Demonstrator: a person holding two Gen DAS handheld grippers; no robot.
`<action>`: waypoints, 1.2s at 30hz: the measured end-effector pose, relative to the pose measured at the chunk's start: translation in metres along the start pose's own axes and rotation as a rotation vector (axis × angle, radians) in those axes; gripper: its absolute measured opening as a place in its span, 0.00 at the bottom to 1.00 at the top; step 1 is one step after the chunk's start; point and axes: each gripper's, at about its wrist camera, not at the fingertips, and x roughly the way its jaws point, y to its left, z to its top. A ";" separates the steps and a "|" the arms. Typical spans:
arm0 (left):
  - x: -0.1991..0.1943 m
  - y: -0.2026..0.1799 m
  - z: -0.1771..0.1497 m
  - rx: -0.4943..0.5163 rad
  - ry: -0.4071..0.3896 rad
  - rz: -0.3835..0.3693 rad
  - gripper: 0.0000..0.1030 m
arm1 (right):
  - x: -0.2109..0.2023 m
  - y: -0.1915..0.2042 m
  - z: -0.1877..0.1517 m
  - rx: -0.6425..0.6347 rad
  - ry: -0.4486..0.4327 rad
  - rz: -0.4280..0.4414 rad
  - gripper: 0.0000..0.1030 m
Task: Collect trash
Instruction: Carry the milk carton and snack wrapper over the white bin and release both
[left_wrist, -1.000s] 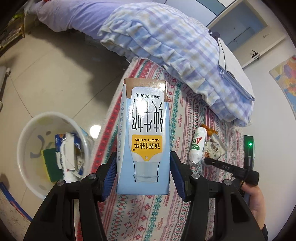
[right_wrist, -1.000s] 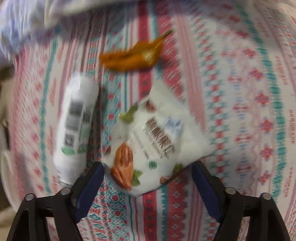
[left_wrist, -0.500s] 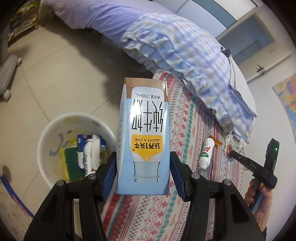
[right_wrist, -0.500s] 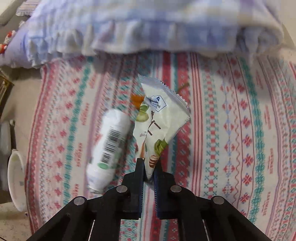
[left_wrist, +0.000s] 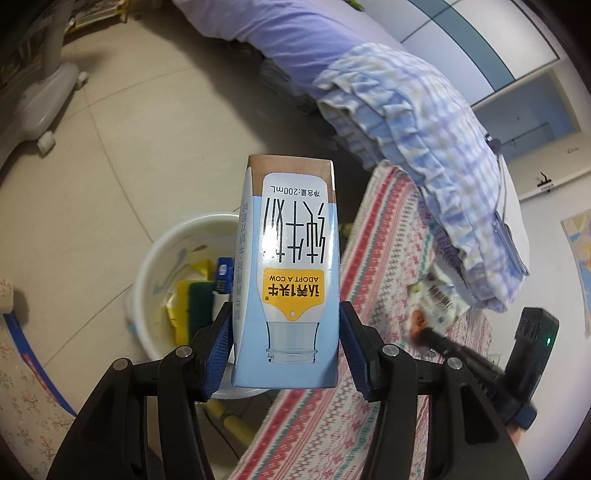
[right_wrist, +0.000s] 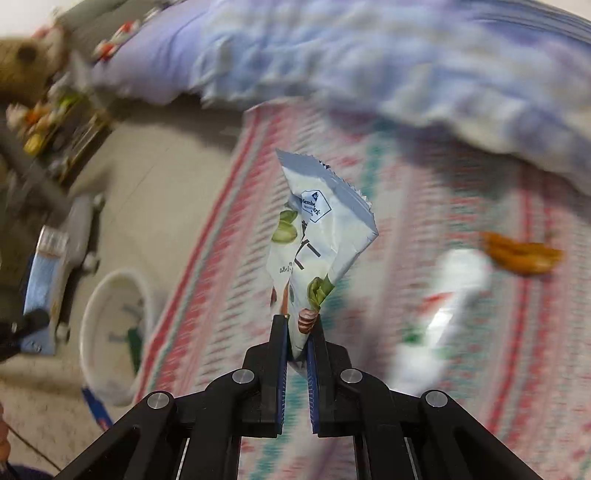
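Observation:
My left gripper (left_wrist: 286, 334) is shut on a blue and white milk carton (left_wrist: 288, 266), held upside down above the white basin (left_wrist: 162, 251) on the floor. The basin holds a sponge and several wrappers. My right gripper (right_wrist: 297, 332) is shut on a white nut snack wrapper (right_wrist: 314, 236), lifted above the patterned rug (right_wrist: 229, 295). The wrapper and right gripper also show in the left wrist view (left_wrist: 432, 299). A white bottle (right_wrist: 443, 306) and an orange peel (right_wrist: 521, 253) lie on the rug to the right. The basin shows at left in the right wrist view (right_wrist: 92, 332).
A bed with a checked blanket (left_wrist: 406, 110) borders the rug at the back. A grey wheeled base (left_wrist: 33, 103) stands on the tile floor at far left. A blue strip (left_wrist: 22, 343) lies on the floor near the basin.
My left gripper has carried the carton leftward until it is over the basin. My right gripper shut on the snack wrapper, lifted it off the rug and swung left toward the basin.

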 end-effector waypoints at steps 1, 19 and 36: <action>-0.001 0.005 0.001 -0.011 0.002 -0.003 0.56 | 0.007 0.011 -0.002 -0.021 0.015 0.013 0.07; -0.007 0.046 0.008 -0.104 0.023 -0.004 0.56 | 0.101 0.177 -0.049 -0.194 0.141 0.277 0.14; 0.029 0.039 -0.002 -0.048 0.069 0.118 0.76 | 0.092 0.137 -0.032 -0.050 0.086 0.244 0.48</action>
